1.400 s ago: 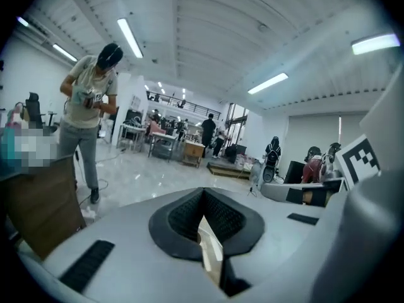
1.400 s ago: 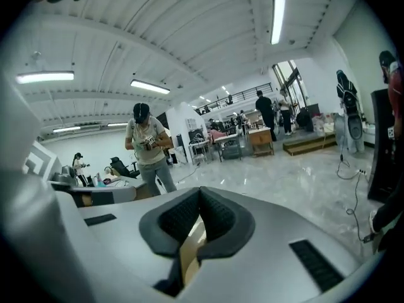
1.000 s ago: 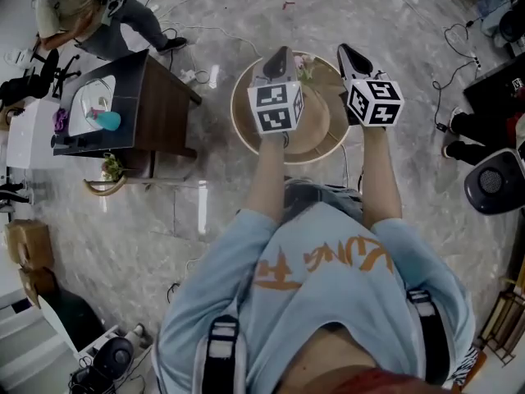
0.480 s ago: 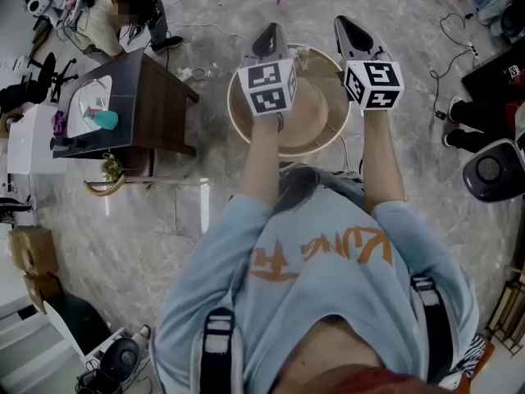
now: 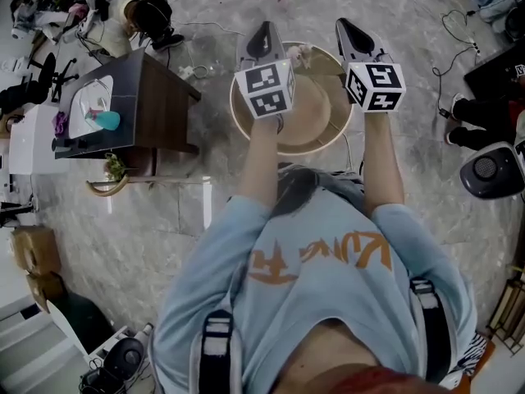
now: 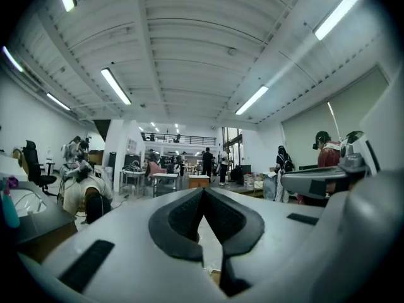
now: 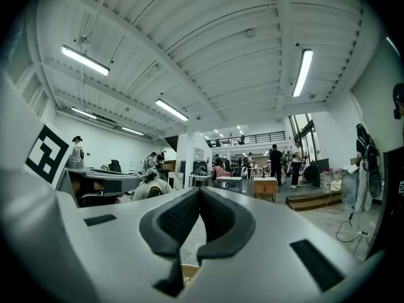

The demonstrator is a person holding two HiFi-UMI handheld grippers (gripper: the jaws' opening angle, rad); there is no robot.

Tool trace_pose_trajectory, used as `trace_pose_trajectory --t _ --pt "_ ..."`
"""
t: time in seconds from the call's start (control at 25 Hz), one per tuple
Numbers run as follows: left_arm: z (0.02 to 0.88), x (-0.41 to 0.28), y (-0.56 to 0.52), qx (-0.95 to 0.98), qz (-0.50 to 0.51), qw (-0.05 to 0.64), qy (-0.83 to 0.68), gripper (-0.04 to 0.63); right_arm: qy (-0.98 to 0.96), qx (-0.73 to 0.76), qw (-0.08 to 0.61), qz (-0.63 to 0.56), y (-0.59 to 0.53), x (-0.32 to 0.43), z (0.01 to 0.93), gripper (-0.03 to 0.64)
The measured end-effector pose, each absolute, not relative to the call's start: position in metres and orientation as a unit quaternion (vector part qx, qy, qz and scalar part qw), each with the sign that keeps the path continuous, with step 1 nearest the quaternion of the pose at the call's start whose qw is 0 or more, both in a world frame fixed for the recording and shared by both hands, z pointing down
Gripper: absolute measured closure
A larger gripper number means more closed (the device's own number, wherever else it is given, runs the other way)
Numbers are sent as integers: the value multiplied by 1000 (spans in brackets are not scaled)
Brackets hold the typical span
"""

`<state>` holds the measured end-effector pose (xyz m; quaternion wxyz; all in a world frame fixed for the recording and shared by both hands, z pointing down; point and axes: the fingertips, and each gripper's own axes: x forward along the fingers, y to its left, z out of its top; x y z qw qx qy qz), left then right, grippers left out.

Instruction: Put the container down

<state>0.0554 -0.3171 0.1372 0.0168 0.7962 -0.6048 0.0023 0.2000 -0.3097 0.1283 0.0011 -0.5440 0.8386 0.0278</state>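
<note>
In the head view both grippers are held out over a round, pale wooden table (image 5: 246, 125). My left gripper (image 5: 264, 31) is above the table's far left rim, and my right gripper (image 5: 344, 26) is above its far right rim. A small pale thing (image 5: 303, 53) lies on the far rim between them; I cannot tell what it is. No container shows clearly. In the left gripper view the left gripper (image 6: 203, 192) is shut with nothing between its dark pads. The right gripper (image 7: 200, 192) is shut and empty in its own view. Both point level across a large hall.
A dark desk (image 5: 160, 97) with a white tray and a teal bottle (image 5: 107, 120) stands left of the table. A person (image 5: 123, 11) crouches beyond it. Cables run over the marble floor. A round grey device (image 5: 490, 172) sits at the right, and cardboard boxes (image 5: 29, 249) at the left.
Both grippers have moved a little farther out over the round table, still shut. The person at the far left has bent down and shifted.
</note>
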Motion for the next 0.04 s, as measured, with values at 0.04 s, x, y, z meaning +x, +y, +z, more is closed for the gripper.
trace_pose_trajectory --t 0.04 --pt "141 53 -315 796 4 19 -606 571 839 -543 0 25 -308 198 131 606"
